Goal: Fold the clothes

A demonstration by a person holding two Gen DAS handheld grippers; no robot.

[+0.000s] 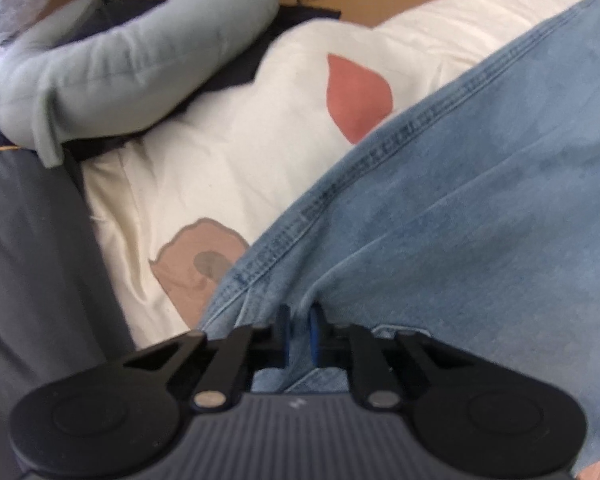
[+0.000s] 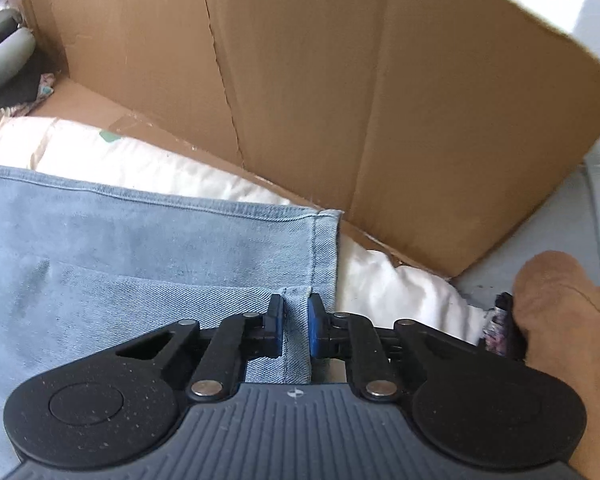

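Left wrist view first: on the far left lies a grey cloth (image 1: 28, 272), and above it a pale blue rolled garment (image 1: 132, 76) rests over something dark. Next comes the cream bedcover (image 1: 228, 152) with its pink patches, and across it, running to the right, the jeans (image 1: 460, 220). My left gripper (image 1: 299, 332) has its blue pads pressed together on a fold of the denim near the side seam, so I am pinching the jeans there.

Right wrist view, again from the left: the jeans (image 2: 140, 248) lie flat on the cream bedcover (image 2: 400, 292), hem toward the cardboard wall (image 2: 380, 120) that stands behind. My right gripper (image 2: 296, 328) is pinched on the hem end of the leg, a strip of denim clamped between the pads. At the far right a hand (image 2: 560, 312) shows beside the gripper.

As I judge it, the fold has hardly begun: I have both ends gripped, but the jeans are still spread out long. What is left is to bring the hem end over toward the other end, lay it down, and deal with the other clothes waiting at the left.
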